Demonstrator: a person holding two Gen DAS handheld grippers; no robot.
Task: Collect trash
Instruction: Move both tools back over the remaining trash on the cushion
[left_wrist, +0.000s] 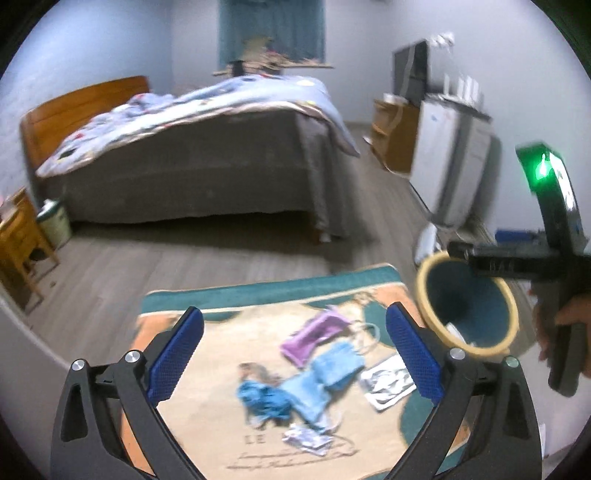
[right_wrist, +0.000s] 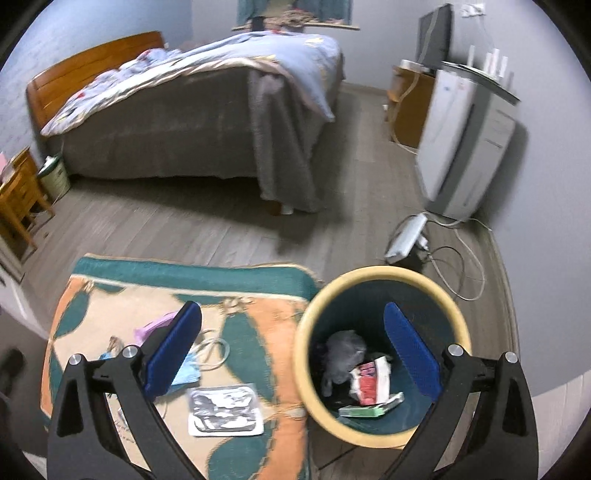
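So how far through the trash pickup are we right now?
Partly done. The bin already holds a grey wad, a red-and-white wrapper and a green box. Nothing is in hand: left gripper and right gripper are both open and empty. Left on the rug: purple packet, blue masks, black-and-white sheet, crumpled foil.

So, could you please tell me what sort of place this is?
Most likely a home bedroom: a bed with a rumpled quilt and wooden headboard, a nightstand beside it, and a rug on the floor.
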